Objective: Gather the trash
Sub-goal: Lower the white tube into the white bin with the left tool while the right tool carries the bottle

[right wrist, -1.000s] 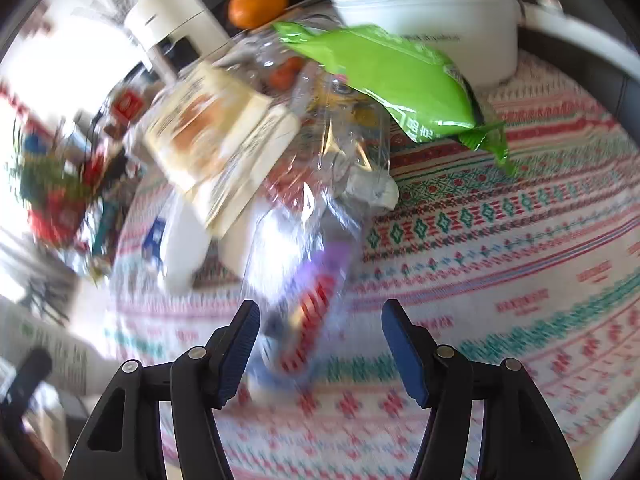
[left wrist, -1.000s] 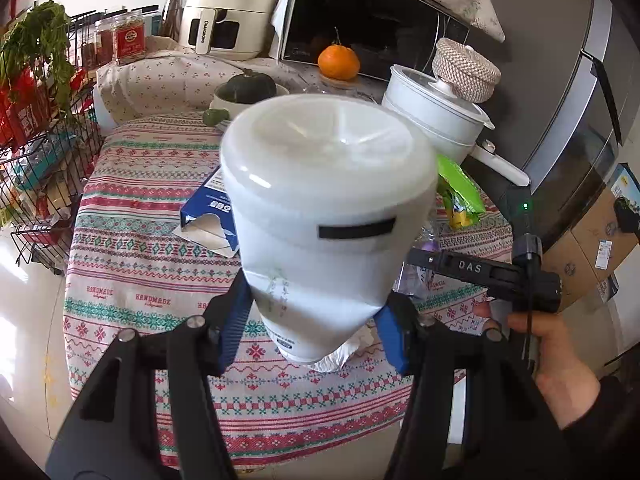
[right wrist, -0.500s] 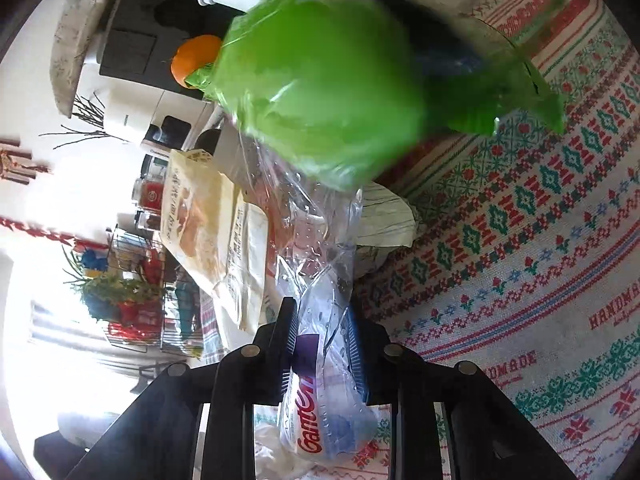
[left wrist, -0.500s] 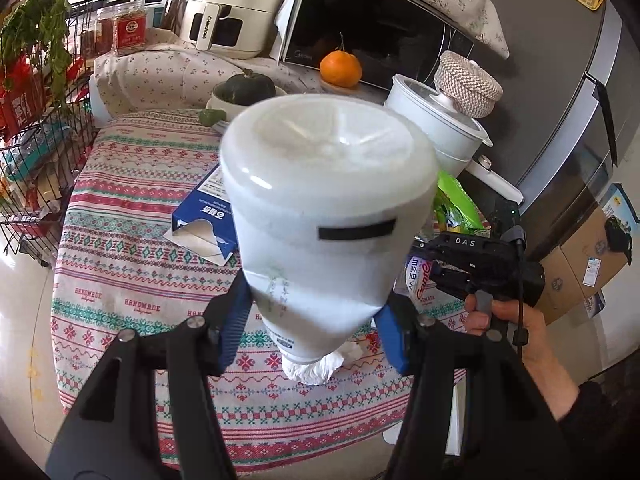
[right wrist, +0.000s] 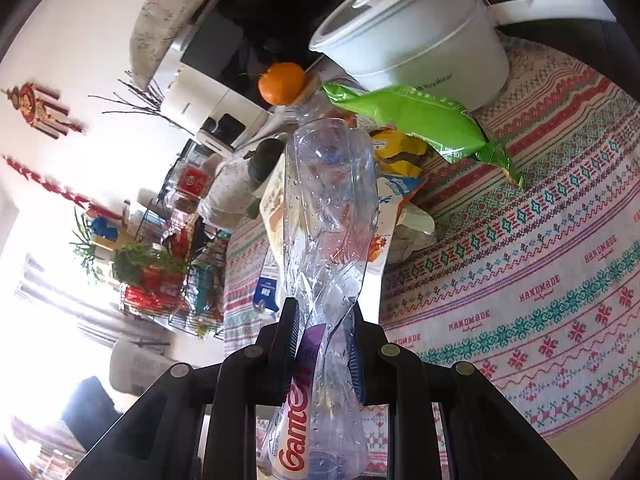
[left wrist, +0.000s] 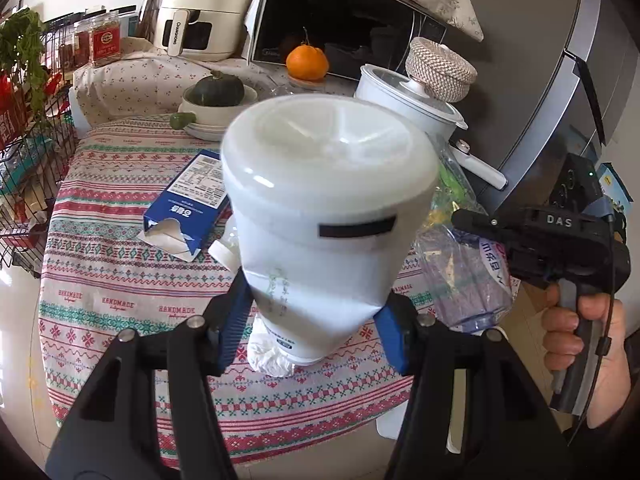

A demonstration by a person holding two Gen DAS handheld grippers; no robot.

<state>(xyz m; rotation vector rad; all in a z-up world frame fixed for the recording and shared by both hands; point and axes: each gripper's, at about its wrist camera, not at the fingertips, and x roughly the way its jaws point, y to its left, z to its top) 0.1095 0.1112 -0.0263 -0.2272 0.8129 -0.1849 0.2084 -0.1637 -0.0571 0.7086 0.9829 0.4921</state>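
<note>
Left gripper: the left gripper (left wrist: 316, 320) clamps a white plastic bottle (left wrist: 320, 216) between its blue pads, squeezing the soft wall inward; the bottle's flat base faces the camera and it hangs above the table.

Right gripper: the right gripper (right wrist: 326, 340) pinches a crushed clear water bottle (right wrist: 328, 240) at its twisted waist, the purple-and-red label end toward the camera. In the left wrist view the same bottle (left wrist: 468, 276) hangs off the table's edge, just right of the white bottle, with the right hand (left wrist: 584, 336) on the gripper's handle.

Table: a round table under a red, green and white patterned tablecloth (left wrist: 120, 288) printed with "HANDMADE".

Trash on the table: a torn-open blue carton (left wrist: 188, 204) lies flat left of the white bottle; a crumpled white tissue (left wrist: 268, 354) shows below the bottle's neck. A green snack bag (right wrist: 416, 120) leans against the white pot, with a yellow wrapper (right wrist: 400, 156) and an orange-and-white printed wrapper (right wrist: 396, 192) just beneath it, partly behind the clear bottle.

Back of the table: a white lidded pot (left wrist: 408, 100) with a woven basket (left wrist: 440, 68) behind it, a mandarin orange (left wrist: 307, 62) in front of a microwave (left wrist: 344, 24), a dark green squash (left wrist: 218, 90) in a bowl, and a white air fryer (left wrist: 196, 12).

Left side: a wire rack (left wrist: 24, 152) of packaged goods and greens.
</note>
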